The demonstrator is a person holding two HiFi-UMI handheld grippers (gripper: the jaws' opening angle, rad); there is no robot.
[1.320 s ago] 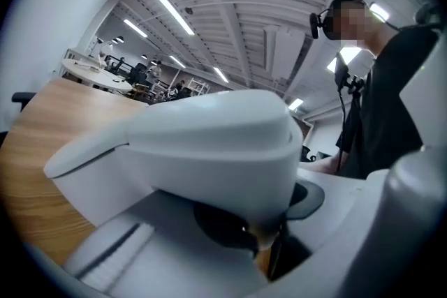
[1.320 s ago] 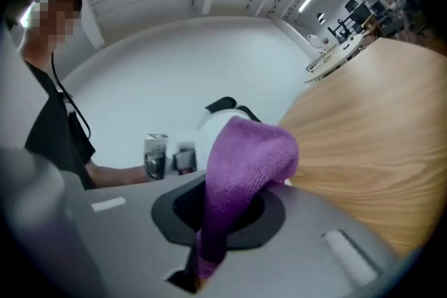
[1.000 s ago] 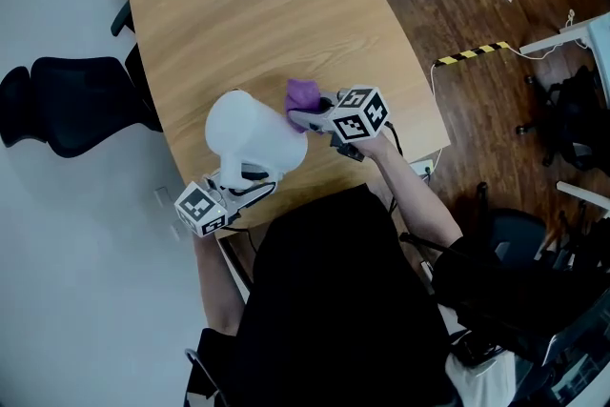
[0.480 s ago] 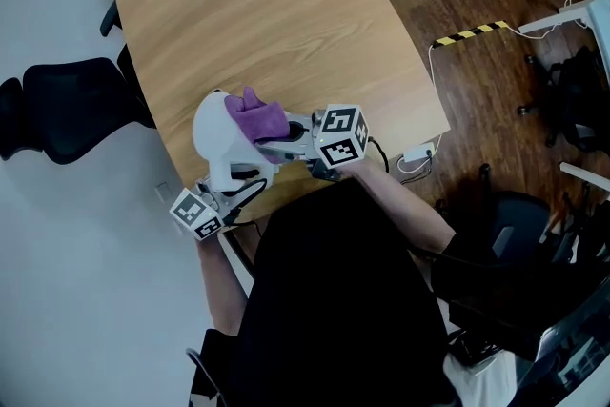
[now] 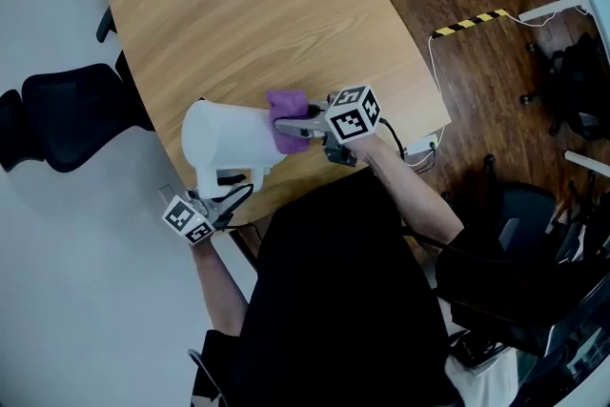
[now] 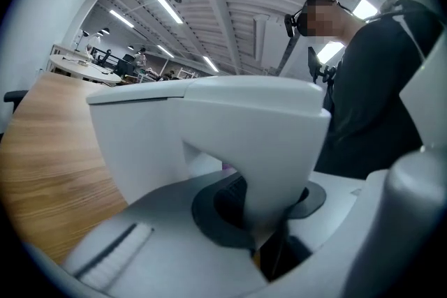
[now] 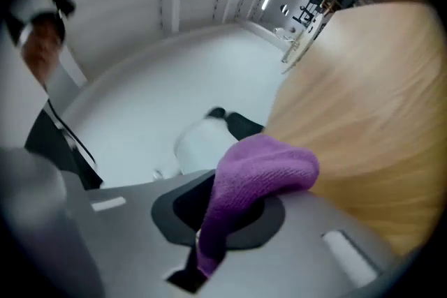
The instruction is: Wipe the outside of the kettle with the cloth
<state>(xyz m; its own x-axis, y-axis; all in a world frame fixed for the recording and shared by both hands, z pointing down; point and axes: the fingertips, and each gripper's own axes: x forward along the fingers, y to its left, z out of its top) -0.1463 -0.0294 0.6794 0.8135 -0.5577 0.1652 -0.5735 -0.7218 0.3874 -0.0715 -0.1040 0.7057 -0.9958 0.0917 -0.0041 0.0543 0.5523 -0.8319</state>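
Cloth meets kettle at the table's near edge

A person in a dark top works two hand-held grippers over the wooden table [image 5: 257,5]. The left gripper [image 5: 233,190] is clamped on the handle [image 6: 279,171] of the white kettle [image 5: 221,140]. The kettle sits near the table's edge, close in front of the person. The right gripper [image 5: 295,126] has its jaws pinched on a bunched purple cloth [image 5: 284,103], which lies against the kettle's side.
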